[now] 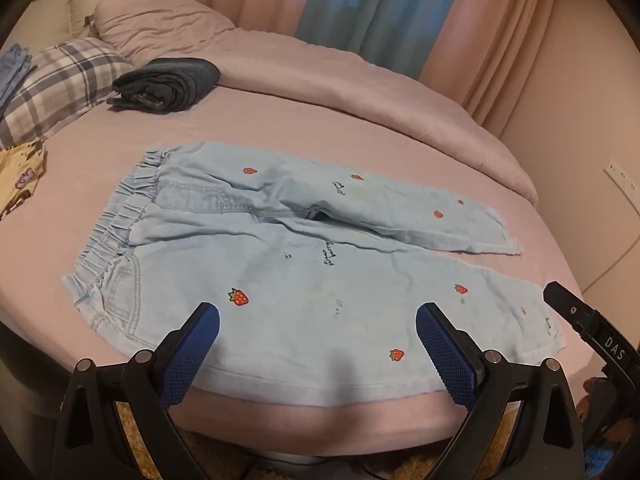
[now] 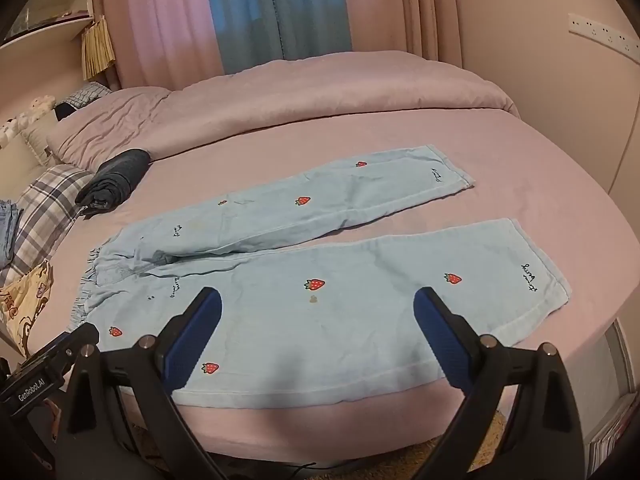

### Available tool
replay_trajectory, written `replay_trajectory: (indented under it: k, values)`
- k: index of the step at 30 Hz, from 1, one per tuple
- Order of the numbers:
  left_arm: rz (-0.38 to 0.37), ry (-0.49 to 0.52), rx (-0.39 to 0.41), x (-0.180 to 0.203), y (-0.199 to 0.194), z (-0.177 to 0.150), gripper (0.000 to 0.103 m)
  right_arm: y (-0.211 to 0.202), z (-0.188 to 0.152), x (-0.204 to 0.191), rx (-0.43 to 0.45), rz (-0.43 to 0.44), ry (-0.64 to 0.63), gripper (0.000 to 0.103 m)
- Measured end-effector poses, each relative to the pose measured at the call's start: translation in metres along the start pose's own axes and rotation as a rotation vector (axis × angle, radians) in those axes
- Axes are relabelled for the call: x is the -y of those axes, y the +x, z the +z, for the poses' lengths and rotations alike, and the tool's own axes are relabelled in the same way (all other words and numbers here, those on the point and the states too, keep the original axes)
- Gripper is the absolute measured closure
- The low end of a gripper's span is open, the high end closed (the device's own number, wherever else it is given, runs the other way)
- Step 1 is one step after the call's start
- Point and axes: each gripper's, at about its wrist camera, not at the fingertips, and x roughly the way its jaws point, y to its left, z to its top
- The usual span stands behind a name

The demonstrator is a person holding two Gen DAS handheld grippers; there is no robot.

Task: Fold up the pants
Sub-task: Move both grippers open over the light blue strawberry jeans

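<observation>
Pink bed [image 1: 280, 120] carries pants [image 1: 304, 264] spread flat, legs apart. We hover left gripper [image 1: 318, 354] and right gripper [image 2: 318, 354] wide open, empty. Folding unstarted; next, we pinch near leg edge, lay onto far leg.

**Pink bed and its load**

The bed [image 1: 320, 120], covered in a pink sheet, carries light-blue pants [image 1: 280, 264] spread flat with 2 legs apart. A rolled dark garment [image 1: 168, 86] lies near a plaid pillow [image 1: 60, 84]. A bunched pink duvet [image 1: 320, 68] runs along the far side. A yellow printed cloth [image 1: 20, 176] rests at the left edge.
</observation>
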Motion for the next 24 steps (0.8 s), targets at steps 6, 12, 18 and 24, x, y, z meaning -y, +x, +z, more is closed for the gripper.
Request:
replay_trajectory:
  k: [6,12,18,24]
  values:
    - [-0.021,-0.016,0.005,-0.004,0.0,0.0,0.004,0.005,-0.005,0.005,-0.002,-0.003,0.005,0.006]
    - [-0.039,-0.031,0.007,-0.006,-0.003,-0.001,0.004,0.005,-0.008,0.001,0.001,-0.006,0.005,0.006]
    - [-0.047,-0.037,0.009,-0.007,0.0,-0.001,0.004,0.004,-0.01,0.001,-0.015,-0.013,0.006,0.006]
    - [-0.014,-0.014,0.014,0.001,-0.009,0.002,0.005,-0.003,-0.006,0.002,0.033,0.019,0.027,0.006]
